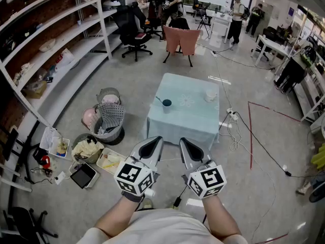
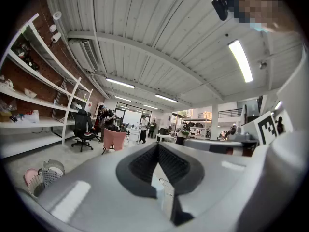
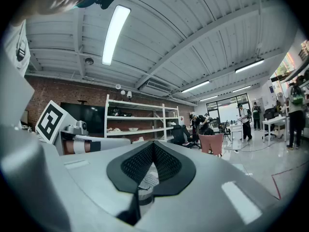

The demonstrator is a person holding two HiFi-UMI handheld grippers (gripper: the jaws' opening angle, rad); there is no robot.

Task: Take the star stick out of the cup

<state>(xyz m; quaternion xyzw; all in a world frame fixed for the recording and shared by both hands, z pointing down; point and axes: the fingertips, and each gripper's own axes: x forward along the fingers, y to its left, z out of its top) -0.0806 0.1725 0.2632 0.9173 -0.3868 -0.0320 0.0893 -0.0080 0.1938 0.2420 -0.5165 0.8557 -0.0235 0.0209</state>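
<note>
Left claw (image 1: 154, 141), right claw (image 1: 184, 142) closed, stick (image 1: 159, 100) faint

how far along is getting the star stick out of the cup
Done: nothing yet. The thin star stick sits in the small dark teal cup on the table with the light blue cloth. In hand: nothing. The left gripper and right gripper are shut and empty, short of the table. Left: reach the cup, grip the stick, lift it out.
</note>
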